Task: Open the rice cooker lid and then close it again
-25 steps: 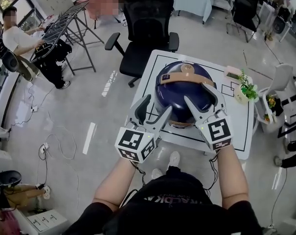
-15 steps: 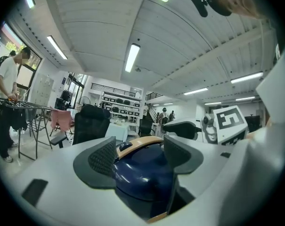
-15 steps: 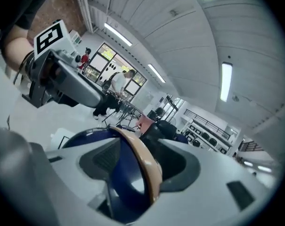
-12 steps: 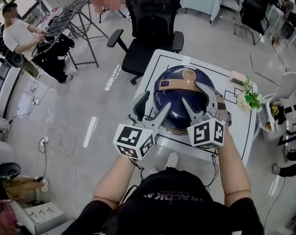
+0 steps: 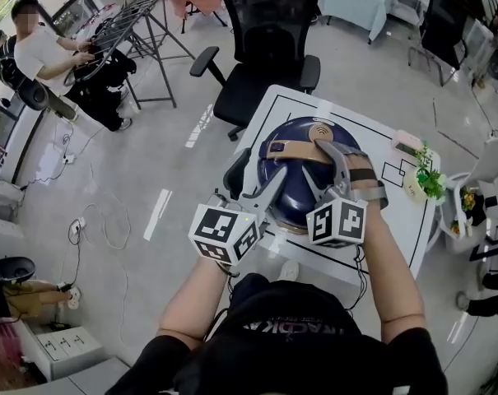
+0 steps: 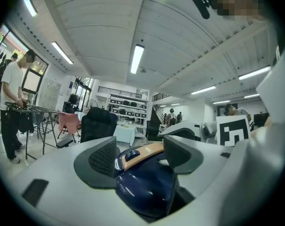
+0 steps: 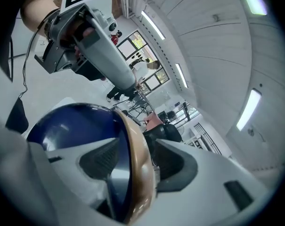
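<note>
**Right gripper now astride the cooker's handle**

A second ago the right gripper sat lower, at the front right of the dark blue domed rice cooker. It has since climbed onto the dome, and its jaws now reach the tan curved handle band. The left gripper has kept its place at the cooker's front left. The cooker is unmoved, lid down, in the middle of the white square table with black lines.

The head view cannot show the gaps. The right gripper view does: the jaws are parted with the tan band standing between the pads, and a dark gap is left on one side. The left gripper view shows that gripper's jaws spread too, with the blue dome filling the space between them. Only the head view shows the black office chair beyond the cooker.
</note>
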Tool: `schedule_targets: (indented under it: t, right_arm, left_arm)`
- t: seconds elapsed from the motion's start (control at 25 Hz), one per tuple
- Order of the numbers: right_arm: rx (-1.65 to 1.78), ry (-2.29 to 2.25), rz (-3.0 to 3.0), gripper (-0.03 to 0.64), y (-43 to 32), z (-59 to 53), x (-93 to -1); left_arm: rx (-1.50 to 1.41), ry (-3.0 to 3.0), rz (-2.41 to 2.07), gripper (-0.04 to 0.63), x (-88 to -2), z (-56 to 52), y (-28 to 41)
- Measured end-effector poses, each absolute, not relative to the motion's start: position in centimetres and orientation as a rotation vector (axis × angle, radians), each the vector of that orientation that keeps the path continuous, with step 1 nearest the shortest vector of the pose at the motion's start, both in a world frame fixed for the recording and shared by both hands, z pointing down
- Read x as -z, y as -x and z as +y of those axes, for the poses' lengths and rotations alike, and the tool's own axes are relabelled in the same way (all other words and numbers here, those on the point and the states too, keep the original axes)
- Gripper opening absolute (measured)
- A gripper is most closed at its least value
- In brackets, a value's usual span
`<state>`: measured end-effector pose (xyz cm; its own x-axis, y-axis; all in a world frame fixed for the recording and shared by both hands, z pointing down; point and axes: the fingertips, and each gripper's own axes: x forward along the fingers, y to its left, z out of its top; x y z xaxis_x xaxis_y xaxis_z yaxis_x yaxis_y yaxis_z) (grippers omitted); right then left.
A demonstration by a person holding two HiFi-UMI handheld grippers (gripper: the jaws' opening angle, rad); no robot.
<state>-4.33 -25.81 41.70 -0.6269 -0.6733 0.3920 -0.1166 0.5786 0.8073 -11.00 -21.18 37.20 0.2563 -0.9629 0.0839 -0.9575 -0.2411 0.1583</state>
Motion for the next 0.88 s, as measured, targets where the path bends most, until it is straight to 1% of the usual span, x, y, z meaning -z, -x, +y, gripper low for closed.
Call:
schedule_targets:
  t: [0.32,0.44,0.64,0.68,0.76,0.88]
  right_arm:
    - [1.04,-0.61,-2.059,0.235,5.2,-26.7,-41.9]
    - [1.06,-0.621,-2.017,0.233,5.5,-27.3,-42.1]
    - [1.051,-0.674,-1.974,0.168,5.7,-27.7,-42.1]
    - [1.041,-0.687,-1.965,0.163,5.6,-27.7,-42.3]
    - [1.021,-0.706,-1.947,0.16,5.6,-27.7,-42.5]
    - [1.001,-0.73,-1.926,0.158,5.6,-27.9,-42.6]
  left_arm:
    - [0.013,-2.342,-1.828,0.301,-36.9,-22.2,11.5]
    - [-0.011,-2.357,-1.794,0.279,-37.2,-23.0,11.9]
    - [-0.057,-2.409,-1.704,0.181,-37.7,-24.7,12.2]
    - [-0.065,-2.419,-1.681,0.164,-37.9,-25.1,12.3]
    - [-0.081,-2.441,-1.639,0.099,-38.3,-25.7,12.4]
    - [-0.115,-2.481,-1.576,0.025,-38.8,-26.6,12.5]
